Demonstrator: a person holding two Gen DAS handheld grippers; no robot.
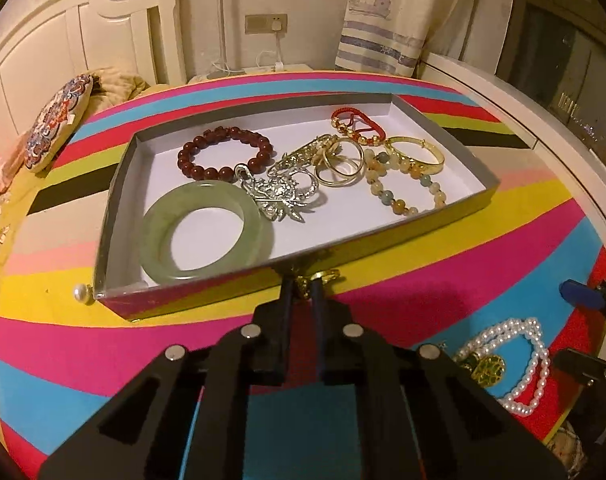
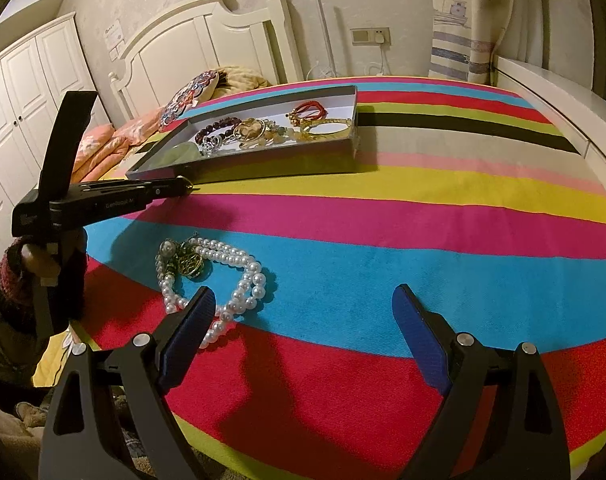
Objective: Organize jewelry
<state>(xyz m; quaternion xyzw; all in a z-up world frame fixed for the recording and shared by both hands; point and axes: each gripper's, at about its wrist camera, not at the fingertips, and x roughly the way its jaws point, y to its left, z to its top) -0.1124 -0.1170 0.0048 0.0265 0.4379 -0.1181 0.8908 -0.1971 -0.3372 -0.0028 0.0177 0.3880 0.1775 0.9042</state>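
The left gripper (image 1: pixel 303 280) is clenched on a small gold piece (image 1: pixel 317 278), its two fingers nearly together with the gold bit peeking out at the tips, right against the near wall of the open box (image 1: pixel 115 200); what kind of piece it is cannot be told. In the left wrist view the box fills the middle, and inside it a green bangle (image 1: pixel 207 232) lies at about 8 o'clock, a dark red bead bracelet (image 1: pixel 225 152) at 10 o'clock, a silver brooch (image 1: pixel 283 192) in the centre touching both, gold rings (image 1: pixel 339 164) just past it, a red cord bracelet (image 1: pixel 357 126) at 1 o'clock, a gold bangle (image 1: pixel 417 154) and a pale bead bracelet (image 1: pixel 403 184) at 3 o'clock. A single pearl (image 1: pixel 81 292) sits on the striped cloth (image 1: pixel 423 260) just outside the box's near left corner. The right gripper (image 2: pixel 303 316) is released, fingers spread wide with nothing between them, hovering over the blue and red stripes. A pearl necklace (image 2: pixel 239 280) with a dark gold pendant (image 2: pixel 189 264) lies on the cloth at 10 o'clock from that gripper, its near loop hidden behind the left finger. A hand (image 2: pixel 39 260) in a knitted sleeve holds the left gripper at 9 o'clock.
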